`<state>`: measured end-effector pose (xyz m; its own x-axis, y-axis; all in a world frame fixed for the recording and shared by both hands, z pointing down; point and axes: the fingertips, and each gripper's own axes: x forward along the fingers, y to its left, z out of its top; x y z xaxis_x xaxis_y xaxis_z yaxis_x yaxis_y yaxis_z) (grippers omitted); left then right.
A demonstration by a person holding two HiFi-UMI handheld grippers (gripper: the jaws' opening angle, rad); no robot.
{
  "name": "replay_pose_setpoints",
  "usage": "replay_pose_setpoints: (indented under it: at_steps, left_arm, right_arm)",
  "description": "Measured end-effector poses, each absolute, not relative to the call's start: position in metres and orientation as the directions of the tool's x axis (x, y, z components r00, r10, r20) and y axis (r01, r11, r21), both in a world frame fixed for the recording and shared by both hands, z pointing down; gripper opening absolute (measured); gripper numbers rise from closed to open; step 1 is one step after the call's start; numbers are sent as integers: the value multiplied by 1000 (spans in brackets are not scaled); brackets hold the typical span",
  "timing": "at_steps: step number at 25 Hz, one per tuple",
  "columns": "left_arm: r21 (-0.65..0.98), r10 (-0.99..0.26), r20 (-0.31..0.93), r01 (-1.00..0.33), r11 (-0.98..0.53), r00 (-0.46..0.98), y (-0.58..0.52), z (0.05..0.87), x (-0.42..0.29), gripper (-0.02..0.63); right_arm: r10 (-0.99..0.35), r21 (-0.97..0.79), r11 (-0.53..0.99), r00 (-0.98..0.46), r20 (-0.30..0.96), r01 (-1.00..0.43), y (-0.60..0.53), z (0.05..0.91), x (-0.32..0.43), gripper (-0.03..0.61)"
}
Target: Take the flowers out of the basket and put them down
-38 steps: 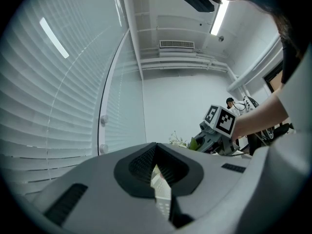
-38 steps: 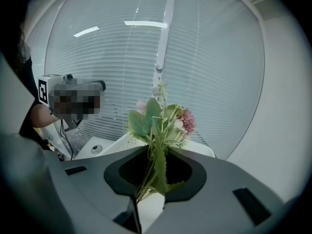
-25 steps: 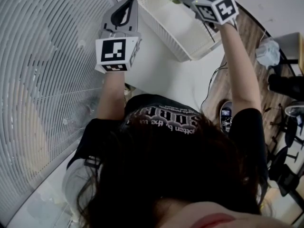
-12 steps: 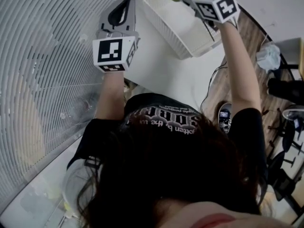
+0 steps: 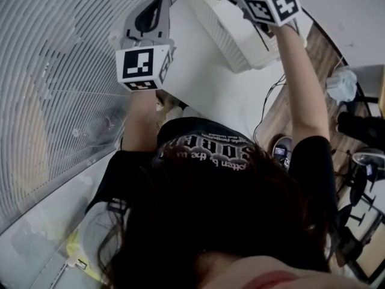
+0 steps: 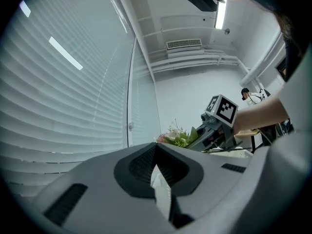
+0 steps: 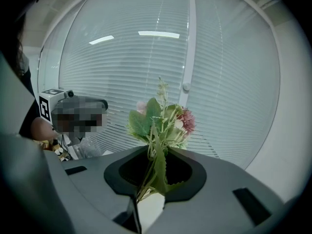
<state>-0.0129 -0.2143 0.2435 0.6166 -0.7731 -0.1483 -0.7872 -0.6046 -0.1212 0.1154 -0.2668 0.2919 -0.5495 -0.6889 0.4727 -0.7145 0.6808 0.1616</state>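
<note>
Your right gripper (image 7: 155, 177) clamps flowers (image 7: 161, 121), held above basket (image 5: 231, 38); left gripper (image 6: 158, 162) closed, empty. Flowers look out; you have yet to put them down.

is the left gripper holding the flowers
No, the left gripper has its jaws together on nothing; the flowers stand clamped in the right gripper.

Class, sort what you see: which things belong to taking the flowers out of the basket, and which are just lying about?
Belong to the job: flowers, clamped in the right hand-held gripper; white basket; table.
Lying about: shoe, cable, crumpled pale cloth; left hand-held gripper, shut and empty.
</note>
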Motion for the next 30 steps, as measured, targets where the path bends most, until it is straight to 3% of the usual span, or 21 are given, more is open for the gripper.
replay_pose_setpoints:
  at_steps: [18,30]
  left_arm:
    - [-121,-854,-143,-865,-487,500,-190,247,-95,2]
    - [-135,-882,-137,-891,-434,451,-194,253,-136,2]
  right_arm:
    - [-586,117,787,-674,450,-606,-258,291,-6,100]
    - [-527,117,830,-701,481,-545,-254,351,-65,101]
